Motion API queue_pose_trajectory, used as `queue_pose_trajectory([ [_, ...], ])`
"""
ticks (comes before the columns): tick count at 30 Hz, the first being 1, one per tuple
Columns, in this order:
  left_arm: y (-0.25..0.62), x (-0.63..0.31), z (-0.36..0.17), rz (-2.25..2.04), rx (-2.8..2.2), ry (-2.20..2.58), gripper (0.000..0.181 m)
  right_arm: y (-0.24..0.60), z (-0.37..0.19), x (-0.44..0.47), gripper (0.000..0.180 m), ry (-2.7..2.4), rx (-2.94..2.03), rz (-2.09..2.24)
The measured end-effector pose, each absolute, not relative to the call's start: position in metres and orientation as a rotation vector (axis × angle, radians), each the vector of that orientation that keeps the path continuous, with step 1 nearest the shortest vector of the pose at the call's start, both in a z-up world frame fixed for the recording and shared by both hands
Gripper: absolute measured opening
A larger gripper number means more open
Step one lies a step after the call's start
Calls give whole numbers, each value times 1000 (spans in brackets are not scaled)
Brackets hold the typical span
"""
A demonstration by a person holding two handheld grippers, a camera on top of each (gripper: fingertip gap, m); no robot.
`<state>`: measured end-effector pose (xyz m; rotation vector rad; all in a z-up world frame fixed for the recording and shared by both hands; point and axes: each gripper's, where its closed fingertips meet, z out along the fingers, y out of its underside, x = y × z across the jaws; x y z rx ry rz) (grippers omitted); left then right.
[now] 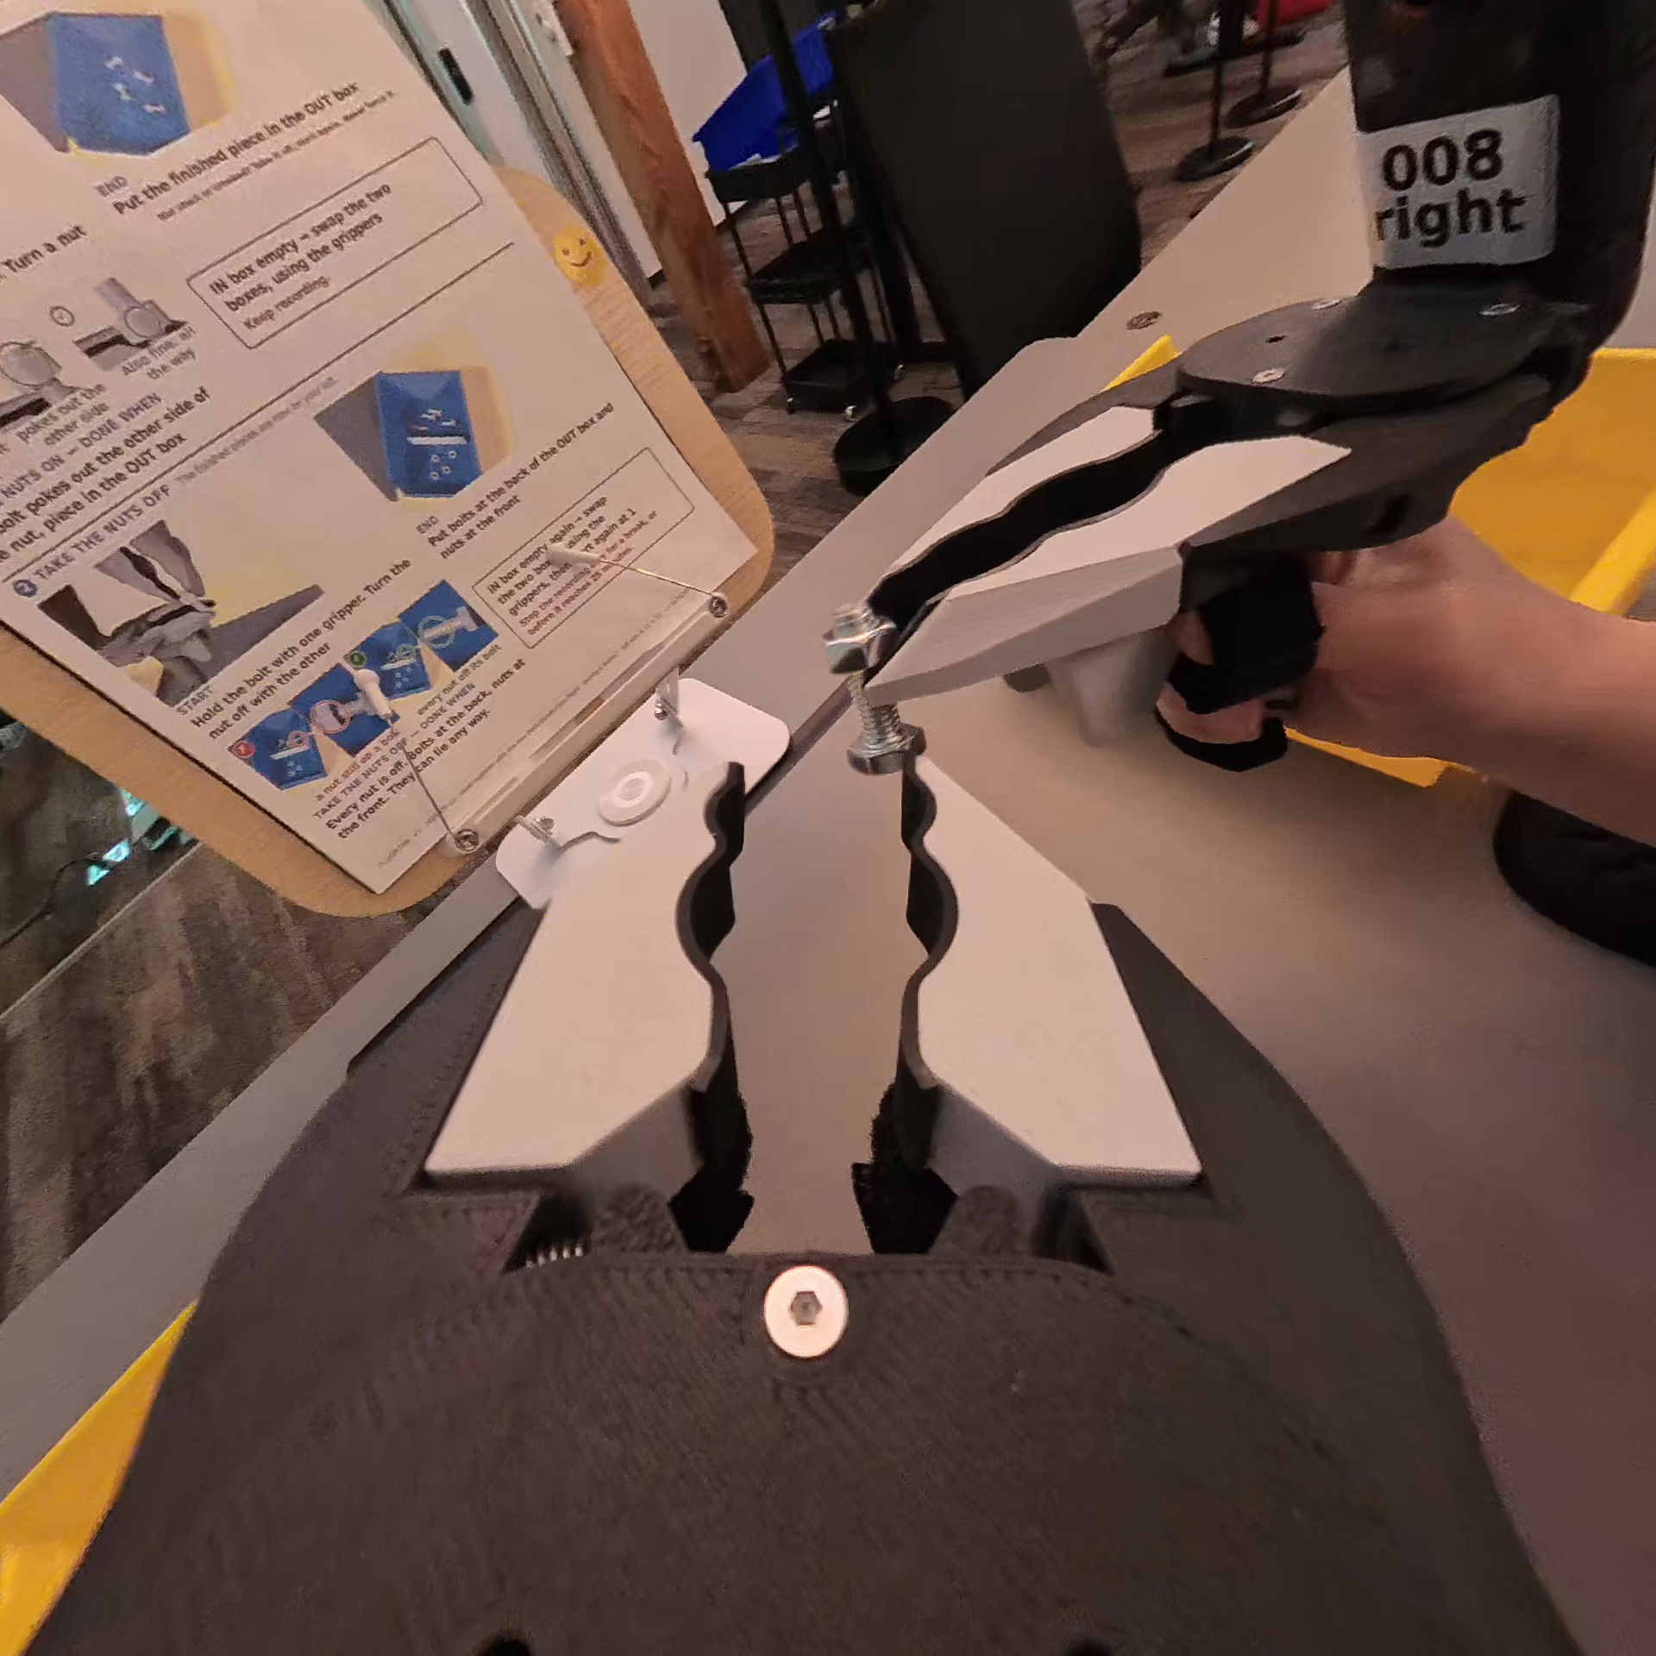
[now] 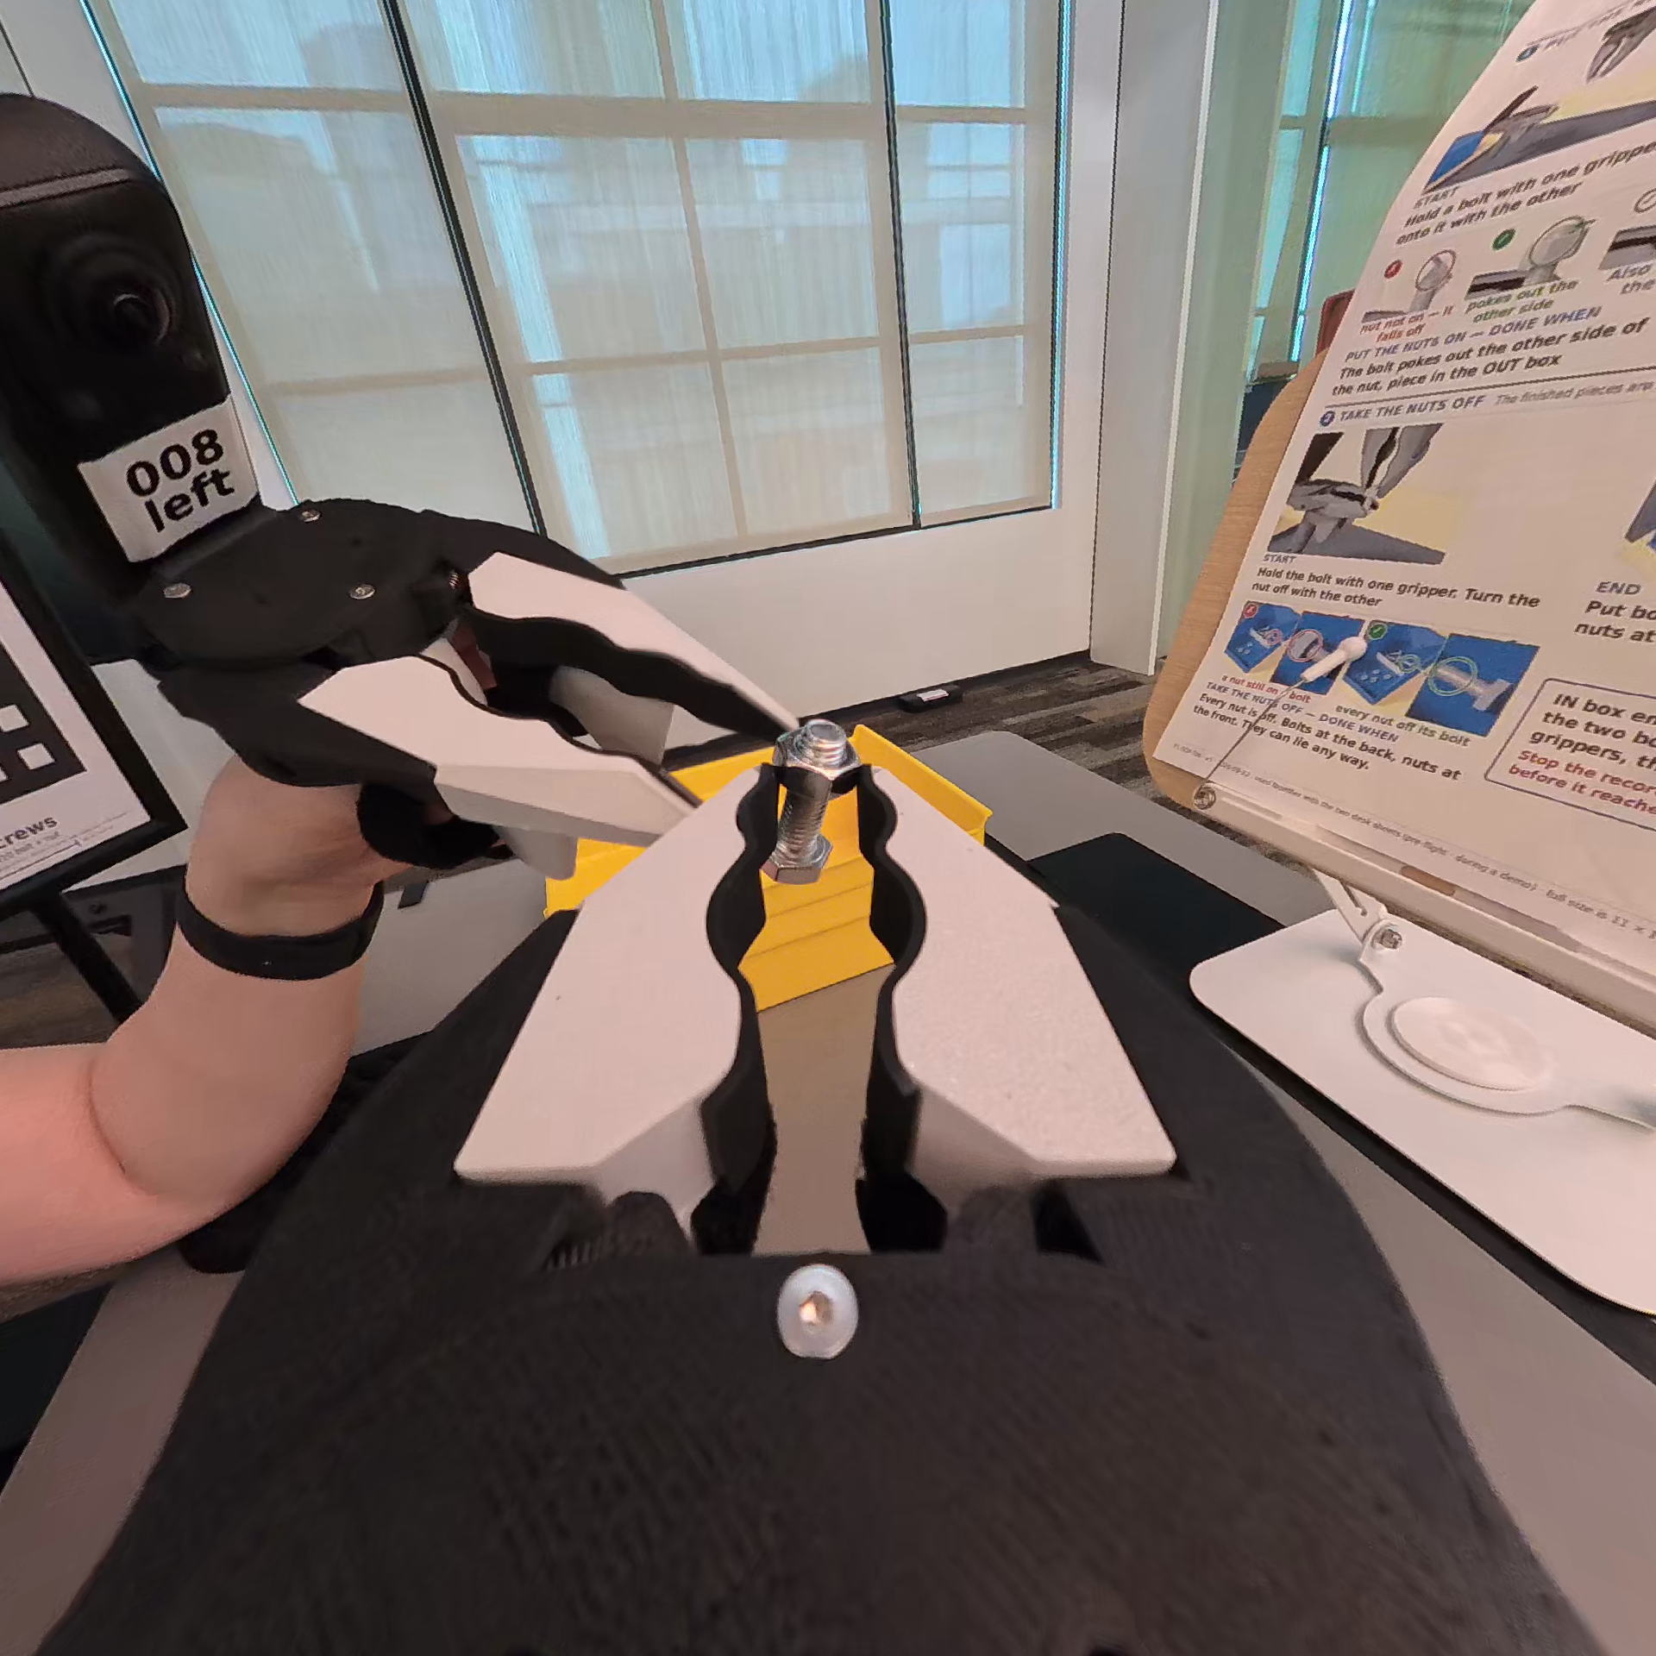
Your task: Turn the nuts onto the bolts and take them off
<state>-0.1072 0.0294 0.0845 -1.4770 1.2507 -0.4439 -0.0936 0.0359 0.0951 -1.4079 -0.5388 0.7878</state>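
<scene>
My right gripper pinches the nut (bolt hanging below); my left gripper gapes empty.

Both wrist cameras look closely along their fingers, facing roughly opposite ways, sharing the bolt.

Black tongs, white fingers, black wristband.
</scene>
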Motion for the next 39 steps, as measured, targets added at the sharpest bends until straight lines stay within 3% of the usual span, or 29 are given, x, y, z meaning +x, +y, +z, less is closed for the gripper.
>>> queue_pose_trajectory([
  [19,22,-105,85,-618,-1494,1277,37,23,100,-109,16,-598,-1388,850],
  [39,-14,-106,95,-1135,-1385,1409,13,-1,114,-122,16,-695,-1307,990],
])
